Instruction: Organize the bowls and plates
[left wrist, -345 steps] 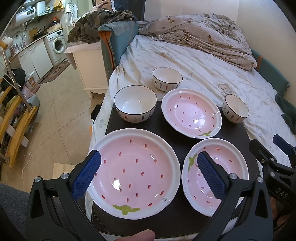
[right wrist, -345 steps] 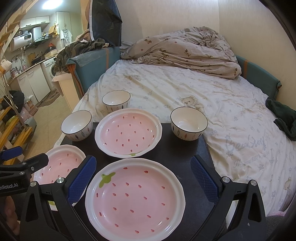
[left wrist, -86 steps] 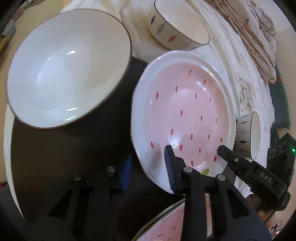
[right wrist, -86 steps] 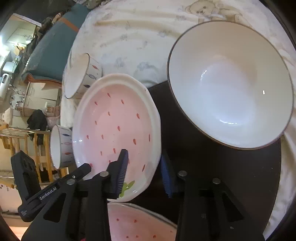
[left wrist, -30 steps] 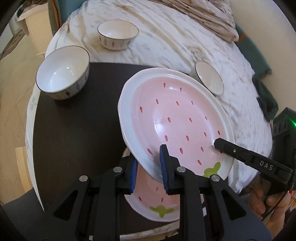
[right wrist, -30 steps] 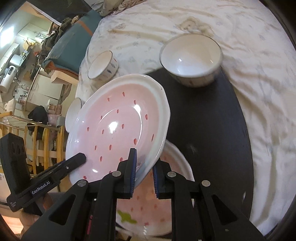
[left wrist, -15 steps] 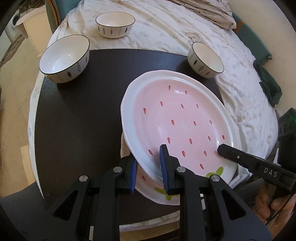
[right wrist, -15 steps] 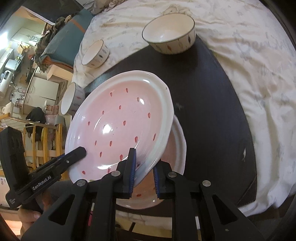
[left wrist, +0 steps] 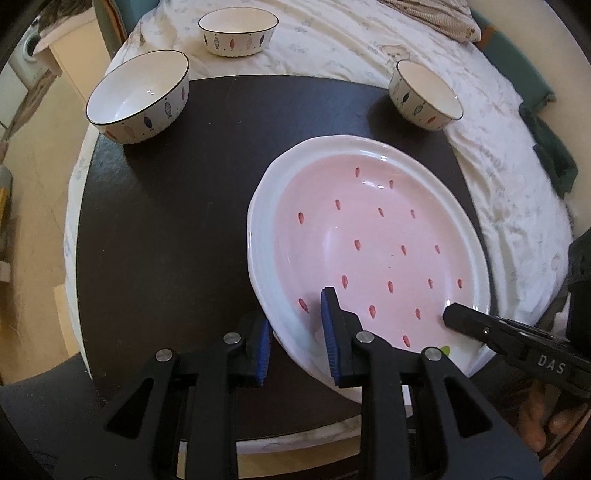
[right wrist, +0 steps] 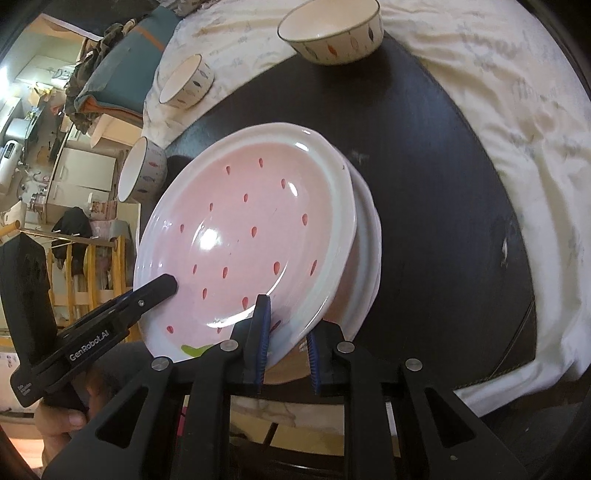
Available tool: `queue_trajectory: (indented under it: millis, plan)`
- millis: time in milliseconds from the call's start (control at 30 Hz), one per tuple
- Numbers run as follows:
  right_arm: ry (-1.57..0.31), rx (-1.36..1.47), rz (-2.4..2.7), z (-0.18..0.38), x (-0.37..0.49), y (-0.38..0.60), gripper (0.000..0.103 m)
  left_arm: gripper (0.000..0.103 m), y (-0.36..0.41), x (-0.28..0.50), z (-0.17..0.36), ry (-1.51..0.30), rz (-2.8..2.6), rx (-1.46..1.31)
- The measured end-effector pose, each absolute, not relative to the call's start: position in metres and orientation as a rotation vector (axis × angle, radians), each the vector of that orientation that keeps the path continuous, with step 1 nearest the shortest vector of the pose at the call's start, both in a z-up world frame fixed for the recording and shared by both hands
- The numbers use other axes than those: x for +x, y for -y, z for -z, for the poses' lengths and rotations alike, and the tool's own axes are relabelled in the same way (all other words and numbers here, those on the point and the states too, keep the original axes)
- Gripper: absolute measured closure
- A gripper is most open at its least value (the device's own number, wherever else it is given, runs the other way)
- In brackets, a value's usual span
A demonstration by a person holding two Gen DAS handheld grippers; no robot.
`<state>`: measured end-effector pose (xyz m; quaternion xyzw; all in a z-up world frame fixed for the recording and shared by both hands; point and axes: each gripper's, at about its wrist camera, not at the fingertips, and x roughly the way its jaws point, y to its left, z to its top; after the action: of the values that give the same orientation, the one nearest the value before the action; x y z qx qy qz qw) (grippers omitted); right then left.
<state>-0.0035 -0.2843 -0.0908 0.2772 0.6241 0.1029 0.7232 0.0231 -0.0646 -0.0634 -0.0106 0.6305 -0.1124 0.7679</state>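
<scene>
At near right edge of board [left wrist: 166, 221], tilted pink plate [left wrist: 369, 236] just over stack [right wrist: 369, 236], rim clamped by left tongs [left wrist: 297, 334] and right tongs [right wrist: 286, 332]. Could slip, knock and chip if let go unevenly or lowered off-centre. Reads "GenRobot.AI" on left tongs, "DAS" on right.

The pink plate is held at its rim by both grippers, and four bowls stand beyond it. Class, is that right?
Not quite: three bowls, not four. The left wrist view shows a large bowl, a far bowl and a small bowl. Both grippers do hold the pink plate at its rim.
</scene>
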Motion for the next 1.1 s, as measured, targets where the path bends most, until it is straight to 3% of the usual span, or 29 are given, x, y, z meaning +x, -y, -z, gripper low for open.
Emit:
queue_trajectory:
  millis: [500, 767, 1100]
  plan:
    - [-1.455, 0.695, -0.238, 0.109, -0.011, 0.277, 0.078, 0.074, 0.062, 0.031, 0.081, -1.399, 0.193, 0.036]
    - [-1.507, 0.743, -0.250, 0.109, -0.011, 0.284, 0.077, 0.075, 0.079, 0.029, 0.082, -1.320, 0.154, 0.207]
    - [-1.501, 0.807, -0.218, 0.102, -0.016, 0.302, 0.078, 0.075, 0.080, 0.035, 0.085, -1.343, 0.165, 0.177]
